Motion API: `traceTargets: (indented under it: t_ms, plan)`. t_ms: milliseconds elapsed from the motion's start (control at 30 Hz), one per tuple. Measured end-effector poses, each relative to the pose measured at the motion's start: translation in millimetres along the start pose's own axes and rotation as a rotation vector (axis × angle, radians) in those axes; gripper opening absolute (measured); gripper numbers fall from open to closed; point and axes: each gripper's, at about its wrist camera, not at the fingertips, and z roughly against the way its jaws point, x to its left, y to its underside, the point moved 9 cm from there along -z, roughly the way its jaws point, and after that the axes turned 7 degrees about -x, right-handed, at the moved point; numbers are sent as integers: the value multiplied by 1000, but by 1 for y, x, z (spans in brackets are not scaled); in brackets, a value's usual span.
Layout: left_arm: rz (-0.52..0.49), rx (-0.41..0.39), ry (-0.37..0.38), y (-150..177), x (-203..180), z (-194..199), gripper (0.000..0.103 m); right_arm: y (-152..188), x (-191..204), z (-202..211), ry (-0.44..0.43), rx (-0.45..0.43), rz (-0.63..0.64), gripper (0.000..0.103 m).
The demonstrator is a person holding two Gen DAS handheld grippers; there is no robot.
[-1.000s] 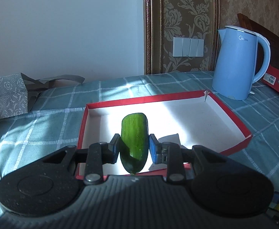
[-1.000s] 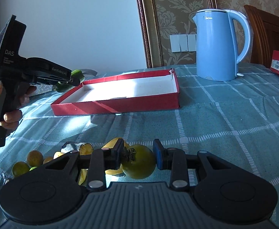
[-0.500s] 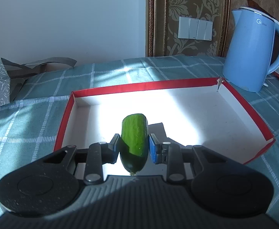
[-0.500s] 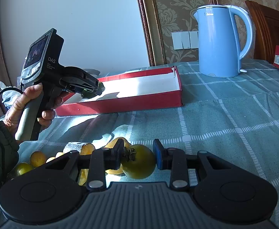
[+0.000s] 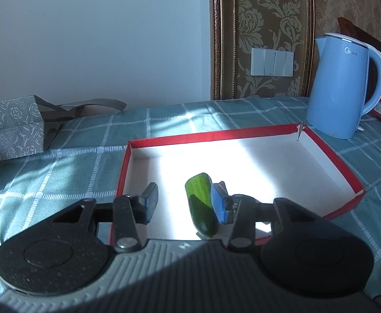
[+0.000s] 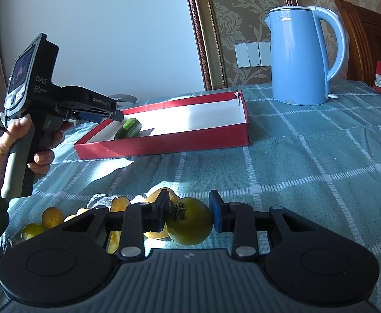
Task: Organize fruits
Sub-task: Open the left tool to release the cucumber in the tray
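While its jaws are opening, the left tool hangs over the red box, and the cucumber between them leans on the right pad alone. The right tool is clamped on a green tomato low over the checked tabletop, beside small yellow fruits. A blue kettle stands behind the box.

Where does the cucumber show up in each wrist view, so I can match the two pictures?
Left wrist view: the cucumber sits low centre, between the opening jaws, leaning on the blue pad, over the red box.
Right wrist view: it lies left of centre, inside the box's near-left corner, just past the left gripper.
Shared landmark: the blue kettle behind the box.
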Motion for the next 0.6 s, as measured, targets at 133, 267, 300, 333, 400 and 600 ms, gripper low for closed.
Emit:
traceTargets:
  t_ms: [133, 267, 300, 333, 400, 600]
  plan:
    - [23, -43, -41, 9, 24, 48, 41, -1, -1, 0, 2, -4, -5, 33]
    - [24, -71, -74, 32, 38, 93, 41, -1, 1, 3, 9, -17, 6, 33]
    - [22, -72, -84, 40, 41, 104, 42, -2, 2, 4, 9, -22, 9, 33]
    - [21, -80, -98, 48, 45, 115, 42, -2, 2, 5, 8, -25, 11, 33]
    - [42, -89, -116, 60, 51, 130, 43, -3, 4, 7, 13, -32, 21, 33]
    - [72, -71, -140, 89, 63, 142, 43, -13, 11, 11, 46, -54, 87, 33]
